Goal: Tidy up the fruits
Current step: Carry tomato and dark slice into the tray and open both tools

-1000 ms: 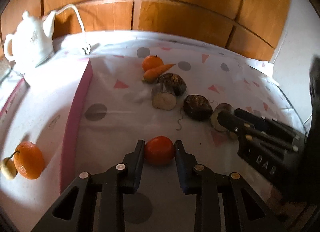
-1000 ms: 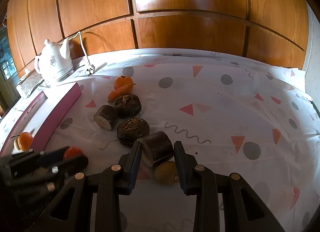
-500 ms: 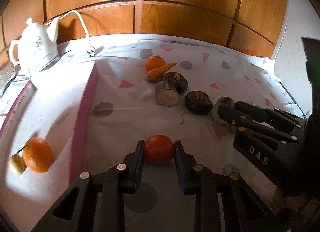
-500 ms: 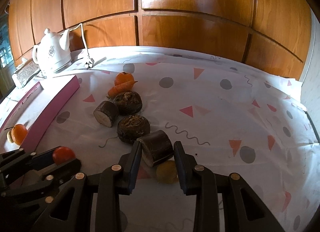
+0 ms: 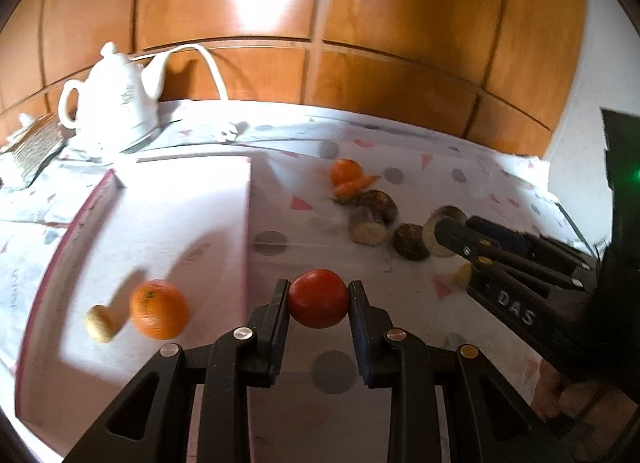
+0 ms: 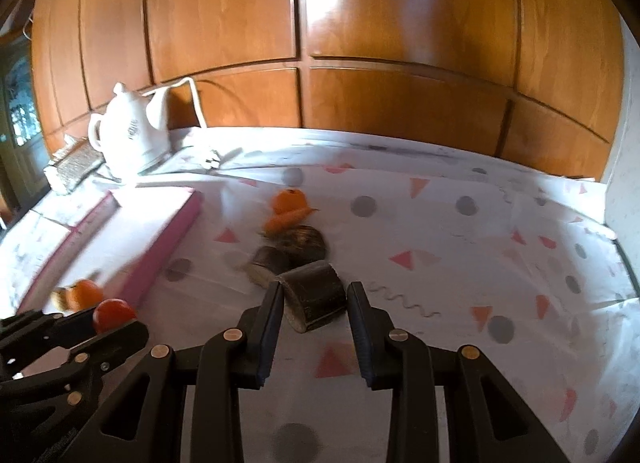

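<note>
left wrist view: left gripper (image 5: 319,305) is clamped on a red tomato (image 5: 318,304), pinched at its widest middle between the fingers. looks smooth and squashy, so go gentle. right gripper (image 6: 315,301) grips a dark root chunk (image 6: 314,295), probably stiff and heavier.

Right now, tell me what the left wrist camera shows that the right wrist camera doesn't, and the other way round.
Only the left wrist view shows the small yellowish fruit on the cloth under the right gripper, and a person's hand.

Only the right wrist view shows the window at far left and the dark side of the log-shaped piece clamped in the right gripper.

Both show the red tomato clamped in the left gripper, the white kettle, the pink-edged tray, the carrot and the oranges.
</note>
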